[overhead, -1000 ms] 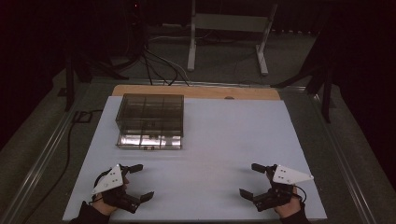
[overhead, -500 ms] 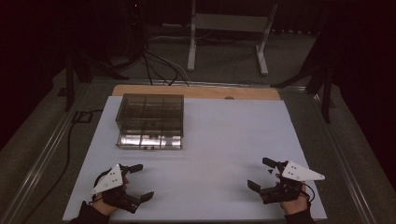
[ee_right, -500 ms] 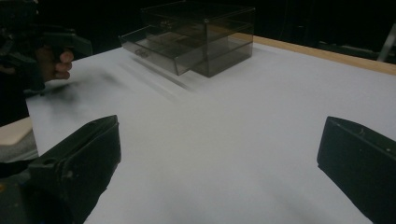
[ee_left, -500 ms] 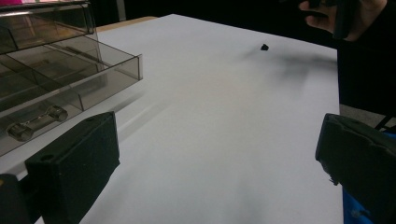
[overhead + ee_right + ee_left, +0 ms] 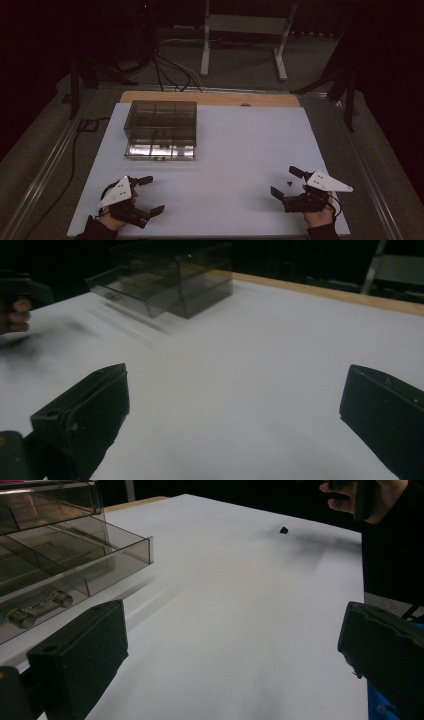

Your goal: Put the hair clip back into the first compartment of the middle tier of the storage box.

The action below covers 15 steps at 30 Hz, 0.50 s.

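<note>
Resting at the near edge of the white surface (image 5: pixel 240 150), two hand-held tools, one per hand. Left tool (image 5: pixel 148 195): near left corner, jaws spread wide with nothing between them; grey three-cornered plate on top. Right tool (image 5: pixel 286 182): near right corner, jaws likewise spread wide and empty; the person's right hand (image 5: pixel 316 215) grips it from below.

Small black piece (image 5: pixel 289 184): lies on the surface between the right tool's parted jaws, touching neither as far as can be told. In the left gripper view it shows as a dark speck (image 5: pixel 284 530) far across the sheet, just beside the right hand.

Smoky transparent drawer box (image 5: pixel 161 129): far left part of the surface, well apart from both tools. Its lowest drawer (image 5: pixel 75 587) is pulled out toward the person; a shiny metal part (image 5: pixel 41 607) lies in the drawer's front compartment.

Beyond the white sheet: a wooden strip (image 5: pixel 210 98) along the far edge, then dark floor with cables (image 5: pixel 165 70) and a metal stand (image 5: pixel 245 35).
</note>
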Each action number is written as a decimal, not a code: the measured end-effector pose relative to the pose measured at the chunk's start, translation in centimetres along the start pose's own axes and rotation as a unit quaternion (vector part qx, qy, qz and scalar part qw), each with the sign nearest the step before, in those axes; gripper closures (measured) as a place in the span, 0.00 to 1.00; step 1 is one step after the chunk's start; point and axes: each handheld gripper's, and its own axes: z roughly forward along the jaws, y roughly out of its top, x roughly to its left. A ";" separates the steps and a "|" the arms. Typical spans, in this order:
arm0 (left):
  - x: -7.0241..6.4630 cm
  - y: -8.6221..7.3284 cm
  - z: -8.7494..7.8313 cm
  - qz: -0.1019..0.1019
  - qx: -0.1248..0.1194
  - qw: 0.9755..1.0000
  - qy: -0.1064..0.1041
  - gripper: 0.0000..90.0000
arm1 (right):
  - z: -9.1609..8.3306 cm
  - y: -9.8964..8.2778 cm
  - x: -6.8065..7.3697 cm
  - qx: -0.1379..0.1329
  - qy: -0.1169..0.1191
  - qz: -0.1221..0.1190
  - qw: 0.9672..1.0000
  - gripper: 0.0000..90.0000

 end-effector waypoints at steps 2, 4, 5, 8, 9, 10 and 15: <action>0.0 0.0 0.0 -0.001 0.002 1.000 0.000 0.01 | -0.1 -0.1 -0.3 -0.001 -0.005 0.005 1.000 0.00; 0.0 0.0 -0.1 0.003 0.002 1.000 0.003 0.01 | -0.1 -0.2 -0.5 0.003 -0.013 0.007 1.000 0.00; 0.0 0.0 -0.1 -0.001 -0.002 1.000 0.002 0.01 | -0.1 -0.3 -0.7 0.004 -0.016 0.008 1.000 0.00; 0.2 0.0 -0.2 -0.005 -0.004 1.000 0.002 0.01 | -0.1 -0.5 -1.1 0.008 -0.024 0.020 0.999 0.00; 0.2 0.0 -0.2 -0.007 -0.006 1.000 0.000 0.01 | -0.1 -0.6 -1.3 0.009 -0.022 0.023 0.999 0.00; 0.1 0.0 -0.1 -0.006 -0.005 1.000 0.000 0.01 | -0.1 -0.6 -1.4 0.010 -0.025 0.025 0.999 0.00; 0.0 0.0 -0.1 -0.001 -0.002 1.000 0.000 0.01 | -0.2 -0.9 -1.7 0.015 -0.051 0.025 0.998 0.00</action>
